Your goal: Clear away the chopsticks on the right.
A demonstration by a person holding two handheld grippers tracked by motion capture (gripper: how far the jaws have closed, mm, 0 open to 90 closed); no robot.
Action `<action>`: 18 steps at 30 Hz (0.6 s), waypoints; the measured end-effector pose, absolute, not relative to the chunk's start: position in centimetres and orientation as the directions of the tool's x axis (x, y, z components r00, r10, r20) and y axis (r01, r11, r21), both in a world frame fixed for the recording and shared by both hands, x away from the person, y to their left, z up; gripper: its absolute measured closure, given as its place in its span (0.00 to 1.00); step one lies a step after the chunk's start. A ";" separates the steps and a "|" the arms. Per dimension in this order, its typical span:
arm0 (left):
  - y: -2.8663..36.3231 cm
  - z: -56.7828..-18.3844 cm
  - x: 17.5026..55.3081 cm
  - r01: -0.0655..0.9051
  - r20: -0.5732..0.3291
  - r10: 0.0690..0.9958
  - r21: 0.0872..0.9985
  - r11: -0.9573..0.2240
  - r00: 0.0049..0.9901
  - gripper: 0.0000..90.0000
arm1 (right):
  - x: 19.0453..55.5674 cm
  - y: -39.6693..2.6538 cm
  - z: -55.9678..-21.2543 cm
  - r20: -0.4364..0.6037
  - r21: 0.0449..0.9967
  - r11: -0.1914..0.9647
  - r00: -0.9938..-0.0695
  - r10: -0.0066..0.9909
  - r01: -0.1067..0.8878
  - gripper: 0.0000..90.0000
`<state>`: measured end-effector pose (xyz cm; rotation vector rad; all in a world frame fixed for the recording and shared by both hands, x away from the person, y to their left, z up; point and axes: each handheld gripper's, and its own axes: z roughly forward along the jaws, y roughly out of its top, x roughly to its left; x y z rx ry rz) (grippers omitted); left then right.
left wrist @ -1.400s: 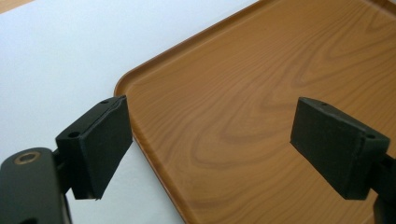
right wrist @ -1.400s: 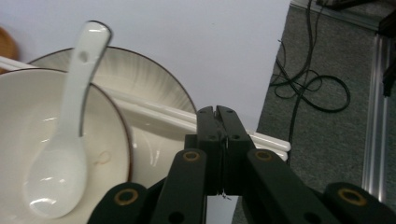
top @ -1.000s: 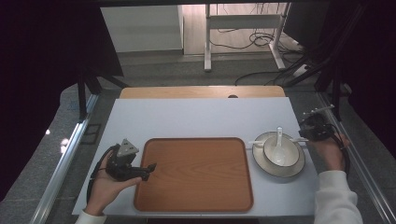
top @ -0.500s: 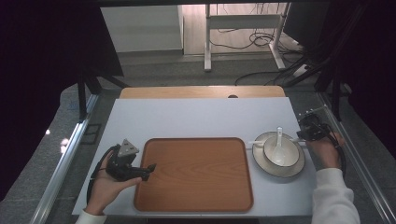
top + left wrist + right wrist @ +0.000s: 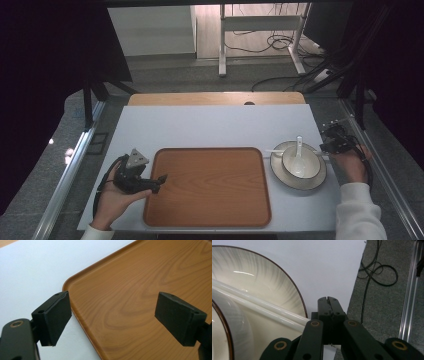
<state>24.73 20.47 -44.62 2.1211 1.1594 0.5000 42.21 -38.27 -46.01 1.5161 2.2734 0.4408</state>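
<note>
The right gripper (image 5: 327,148) has its jaws fully clenched with nothing between them, at the right rim of the plate (image 5: 310,181), beside the ends of the white chopsticks (image 5: 257,308). The plate, carrying a bowl (image 5: 299,161) with a spoon (image 5: 299,146), sits right of the wooden tray (image 5: 207,187). The left gripper (image 5: 159,181) stands released, jaws spread over the tray's left edge.

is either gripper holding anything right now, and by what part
The right gripper is shut on the near ends of a pair of white chopsticks lying across the plate. The left gripper is open over the tray, holding nothing.
</note>
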 end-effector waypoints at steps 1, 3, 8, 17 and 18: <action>20.5 -44.6 24.7 0.593 0.019 0.845 0.704 -0.391 0.535 0.15 | 42.1 -38.4 -46.1 -0.137 0.442 0.371 -0.347 0.928 0.817 1.00; 20.4 -44.6 24.7 0.591 0.020 0.843 0.704 -0.394 0.538 0.15 | 42.1 -38.5 -46.1 -0.141 0.438 0.370 -0.344 0.928 0.819 1.00; 20.4 -44.5 24.7 0.588 0.020 0.841 0.707 -0.394 0.540 0.16 | 41.5 -38.7 -46.2 -0.122 0.430 0.350 -0.331 0.936 0.832 1.00; 20.5 -44.3 24.6 0.583 0.023 0.842 0.711 -0.393 0.539 0.16 | 40.2 -39.5 -46.3 -0.087 0.428 0.309 -0.302 0.949 0.849 1.00; 20.5 -44.3 24.6 0.583 0.024 0.841 0.711 -0.394 0.540 0.16 | 40.1 -39.6 -46.3 -0.092 0.424 0.317 -0.308 0.947 0.848 1.00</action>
